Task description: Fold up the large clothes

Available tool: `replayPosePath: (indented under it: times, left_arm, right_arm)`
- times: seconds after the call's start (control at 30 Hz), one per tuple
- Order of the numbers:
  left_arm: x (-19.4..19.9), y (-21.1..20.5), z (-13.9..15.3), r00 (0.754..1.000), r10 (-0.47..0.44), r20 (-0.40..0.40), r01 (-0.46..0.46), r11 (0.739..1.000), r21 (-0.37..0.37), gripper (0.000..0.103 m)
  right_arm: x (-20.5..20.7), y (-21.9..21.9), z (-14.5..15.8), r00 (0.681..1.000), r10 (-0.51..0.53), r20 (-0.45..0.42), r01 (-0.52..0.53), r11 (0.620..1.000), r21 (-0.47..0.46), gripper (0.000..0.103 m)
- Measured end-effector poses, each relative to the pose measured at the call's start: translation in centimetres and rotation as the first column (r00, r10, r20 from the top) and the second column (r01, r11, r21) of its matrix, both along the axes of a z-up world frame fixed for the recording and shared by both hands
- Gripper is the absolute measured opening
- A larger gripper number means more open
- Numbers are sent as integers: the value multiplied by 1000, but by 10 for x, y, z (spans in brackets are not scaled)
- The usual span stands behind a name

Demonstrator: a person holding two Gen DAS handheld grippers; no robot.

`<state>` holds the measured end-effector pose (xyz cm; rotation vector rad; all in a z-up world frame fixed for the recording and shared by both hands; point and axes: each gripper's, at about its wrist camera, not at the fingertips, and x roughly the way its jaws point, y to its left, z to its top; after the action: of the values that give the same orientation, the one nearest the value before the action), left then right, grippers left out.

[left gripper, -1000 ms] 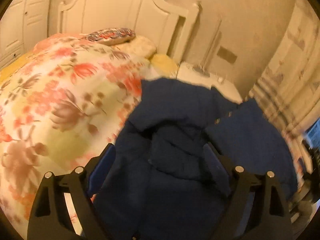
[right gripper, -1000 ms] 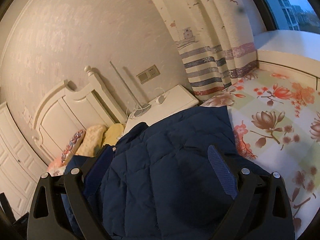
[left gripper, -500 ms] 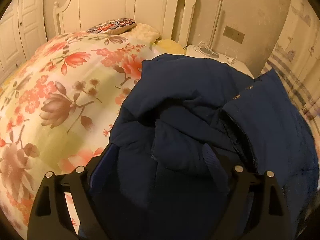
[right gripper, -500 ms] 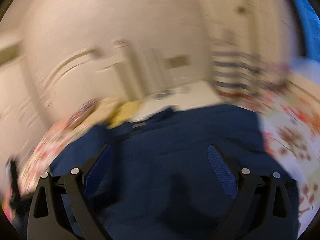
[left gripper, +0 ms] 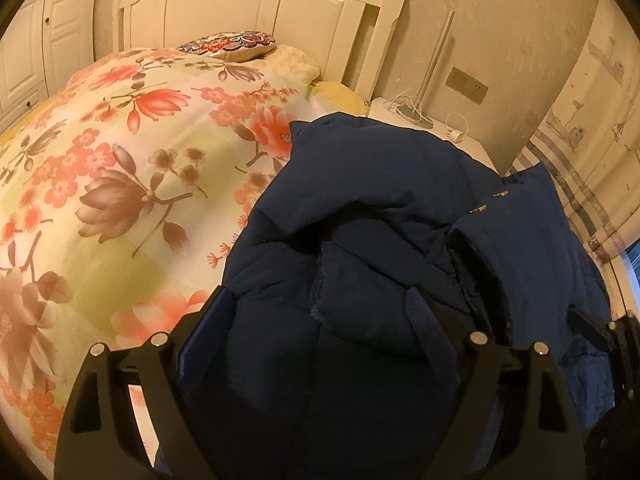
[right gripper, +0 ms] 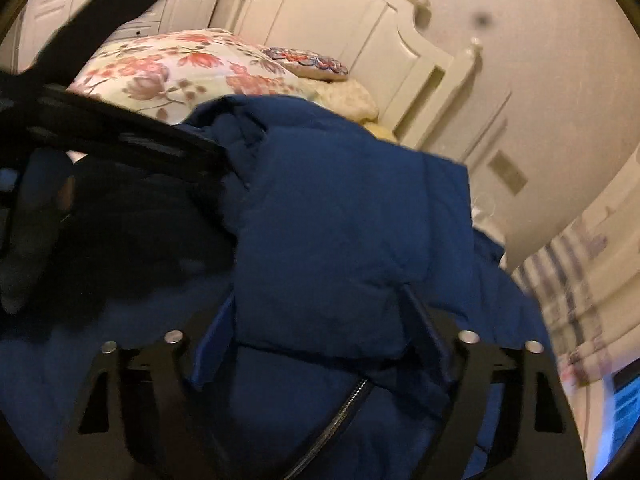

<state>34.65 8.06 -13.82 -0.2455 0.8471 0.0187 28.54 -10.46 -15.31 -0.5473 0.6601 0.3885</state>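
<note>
jacket (left gripper: 384, 208) bunched at bed (left gripper: 120, 168) right edge, long axis toward headboard | left gripper (left gripper: 320, 320) spread, straddling folds, ungripped | right gripper (right gripper: 320, 312) nearer, closing round panel

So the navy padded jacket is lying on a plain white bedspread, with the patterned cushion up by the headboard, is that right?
Not quite. The bedspread is floral, with pink and orange blossoms on a pale yellow-green ground, not plain white; the left wrist view shows this clearly. The rest holds: the navy padded jacket lies on it, and the patterned cushion sits up by the headboard.
</note>
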Motion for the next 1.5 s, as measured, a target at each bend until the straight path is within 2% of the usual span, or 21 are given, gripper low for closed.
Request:
replayPosePath:
  times: [0.1,0.17,0.27,0.33,0.37,0.43,0.47,0.5,0.6,0.7,0.73,0.77,0.87,0.93,1.1,1.17,1.2,1.23,1.27,1.37,1.5]
  left_arm:
    - [-1,0,0,1000,0,3,0,1000,-2,88]
    - [-1,0,0,1000,-1,3,1,1000,-2,88]
    - [-1,0,0,1000,1,5,-1,1000,0,88]
    - [-1,0,0,1000,1,5,-1,1000,1,88]
    - [-1,-1,0,1000,1,5,-1,1000,1,88]
    - [0,-1,0,1000,1,5,-1,1000,4,88]
    - [-1,-1,0,1000,0,5,0,1000,5,88]
    - [-1,-2,0,1000,-1,6,1,1000,8,88]
    - [-1,-4,1,1000,-4,6,3,1000,21,89]
    - [0,-3,1,1000,-3,6,3,1000,18,89]
    - [0,-4,1,1000,-3,5,3,1000,18,89]
    - [0,-3,1,1000,-2,6,2,1000,15,89]
    - [0,-3,2,1000,-1,6,1,1000,12,89]
    - [0,-3,2,1000,0,8,0,1000,19,89]
    - [-6,-9,7,999,8,40,-10,998,68,89]
    - [-6,-13,8,999,-4,42,0,996,87,89]
    - [-5,-14,7,999,-7,39,3,996,94,89]
    - [-5,-14,7,999,-6,35,3,995,96,89]
    - [-5,-13,7,999,-4,35,1,996,92,89]
    - [-9,-7,12,997,30,69,-36,996,82,89]
    - [-26,12,29,976,103,192,-112,993,36,89]
  right_arm:
    - [-5,-16,10,998,65,-6,-64,990,124,43]
    - [-10,-41,31,999,39,9,-40,960,276,19]
    - [-8,-98,61,995,-102,7,84,851,519,17]
    - [1,-172,71,962,-264,-70,231,648,726,17]
    - [5,-215,66,927,-345,-150,316,498,808,17]
    - [7,-275,45,839,-442,-317,464,278,841,18]
    - [8,-295,33,806,-448,-387,520,223,825,18]
    - [9,-305,25,796,-433,-422,544,207,813,18]
    - [4,-316,8,782,-423,-458,584,241,775,23]
    - [0,-314,0,795,-396,-460,577,260,774,59]
    - [1,-314,1,801,-386,-458,570,253,782,80]
    - [2,-313,1,809,-377,-451,557,248,793,85]
    - [0,-301,10,840,-358,-408,516,291,806,85]
    - [6,-287,18,846,-360,-393,515,364,776,83]
    - [25,-268,7,763,-448,-466,644,459,612,83]
    - [32,-263,-1,764,-459,-454,643,486,592,80]
    - [37,-259,-3,777,-449,-441,628,508,589,71]
    - [39,-254,-1,803,-422,-421,596,537,597,49]
    - [38,-249,4,821,-419,-387,570,565,596,40]
    - [23,-239,25,864,-429,-263,495,626,602,28]
    - [-10,-244,68,891,-437,-124,395,609,688,20]
